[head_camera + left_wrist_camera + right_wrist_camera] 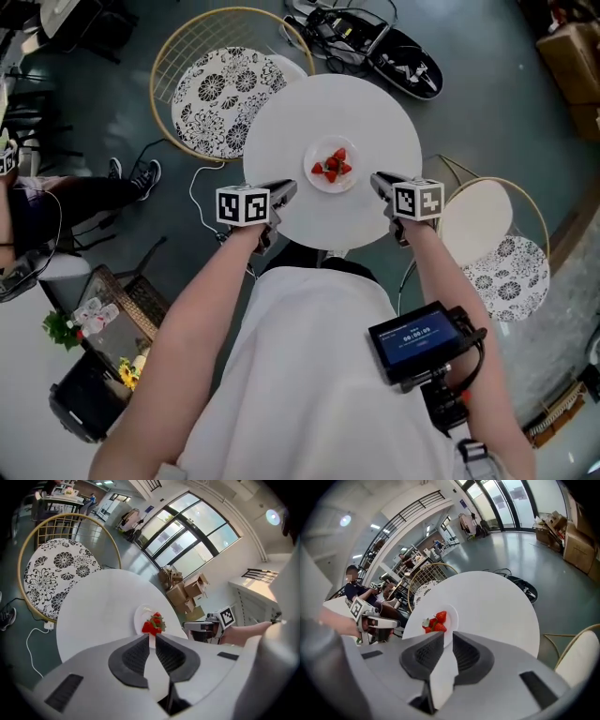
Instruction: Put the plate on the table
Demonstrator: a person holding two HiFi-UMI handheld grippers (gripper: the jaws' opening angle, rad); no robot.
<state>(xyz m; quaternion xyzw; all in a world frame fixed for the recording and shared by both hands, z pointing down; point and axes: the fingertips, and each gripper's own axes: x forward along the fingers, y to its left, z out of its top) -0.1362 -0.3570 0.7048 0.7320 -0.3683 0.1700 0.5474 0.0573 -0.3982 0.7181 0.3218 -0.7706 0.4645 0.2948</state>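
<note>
Screen unit (pixel 419 339) w/ a lit blue display is sitting closest, by the person's right forearm. Past it, both grippers are hovering over the near part of a round white table (pixel 319 103). Left gripper (pixel 284 191) is showing its jaws a narrow slit apart, gripping nothing, w/ only white surface visible thru the gap. Right gripper (pixel 378 181) is looking much the same: jaws parted a little, nothing between them. Between the two tips the plate (pixel 349 181) is resting flat on the tabletop, a bit nearer than mid-table, w/ strawberries (pixel 332 167) piled on it. Neither gripper is touching it; each is sitting just beside its rim. Beyond, on the left, a wire-backed chair (pixel 217 98) w/ a black-and-white flowered cushion is standing against the table edge, and a second chair (pixel 487 225) is standing off to the right.
</note>
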